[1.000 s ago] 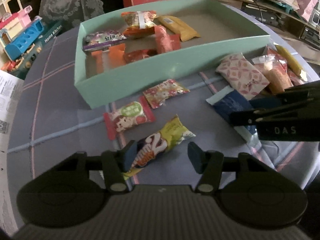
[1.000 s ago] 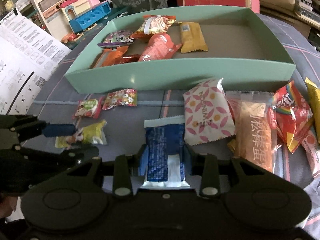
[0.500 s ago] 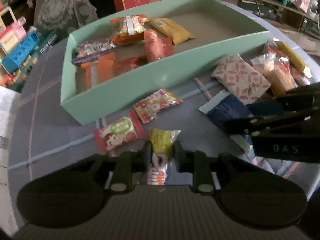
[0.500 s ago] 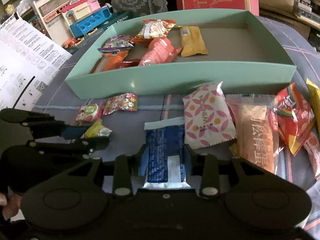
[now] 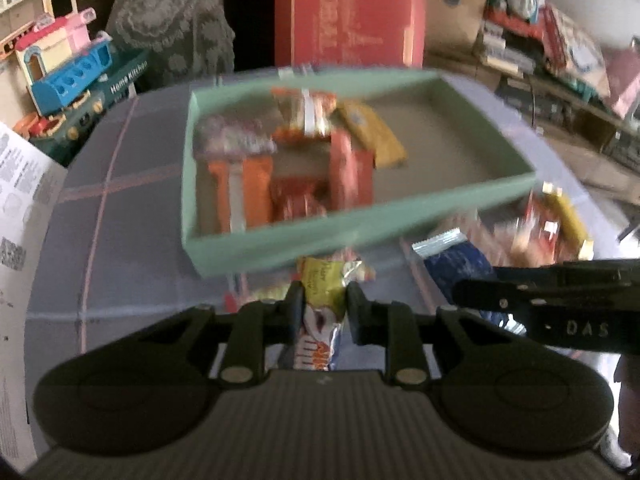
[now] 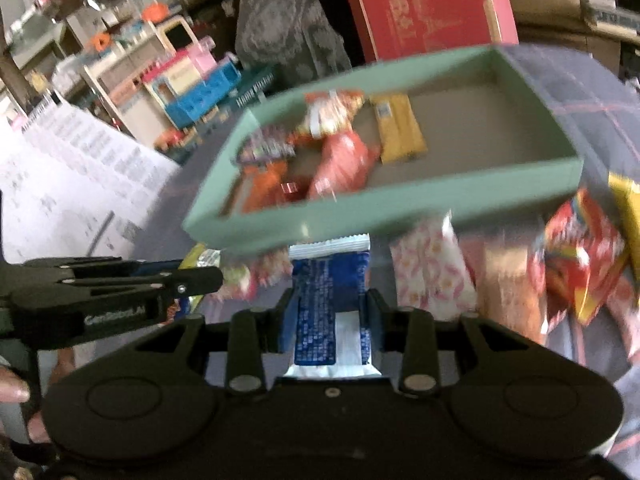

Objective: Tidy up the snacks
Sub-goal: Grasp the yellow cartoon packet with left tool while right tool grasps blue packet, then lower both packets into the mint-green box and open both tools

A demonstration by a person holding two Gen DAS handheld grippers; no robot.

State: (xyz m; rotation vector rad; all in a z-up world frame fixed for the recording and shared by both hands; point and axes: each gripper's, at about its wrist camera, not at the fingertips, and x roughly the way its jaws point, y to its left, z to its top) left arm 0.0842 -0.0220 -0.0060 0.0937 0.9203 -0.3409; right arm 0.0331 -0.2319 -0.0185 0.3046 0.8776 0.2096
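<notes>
Snacks were in both grippers. Nearest, the left gripper (image 5: 323, 306) had its jaws clenched on a crinkly yellow packet (image 5: 322, 288), its glossy foil end poking forward between the pads. The right gripper (image 6: 330, 312) was clamped on a flat blue packet (image 6: 328, 280) with fine white print and a silvery crimped seal at each end.

Beyond the fingers lay a grey-blue cloth (image 5: 120, 208) crossed by thin pink lines, with loose packets on it, smeared by blur. The right view showed them best: a pale pouch with a pink pattern (image 6: 432, 272), a clear wrapper beside it, then a red and yellow bag (image 6: 580, 256). The left view caught only a corner of that heap.

Farther on stood a shallow rectangular box (image 5: 360, 236), mint-green card with a brown floor. Inside it, bunched at the left end, lay orange, red and purple packets and a mustard-yellow bar (image 5: 376, 136); the right end was bare card.

At the back stood a big red carton (image 5: 352, 12), a lacy grey cloth and plastic toy houses. Only the right view showed the printed white sheet (image 6: 68, 184) widely, and fingertips (image 6: 12, 390) at its left edge.
</notes>
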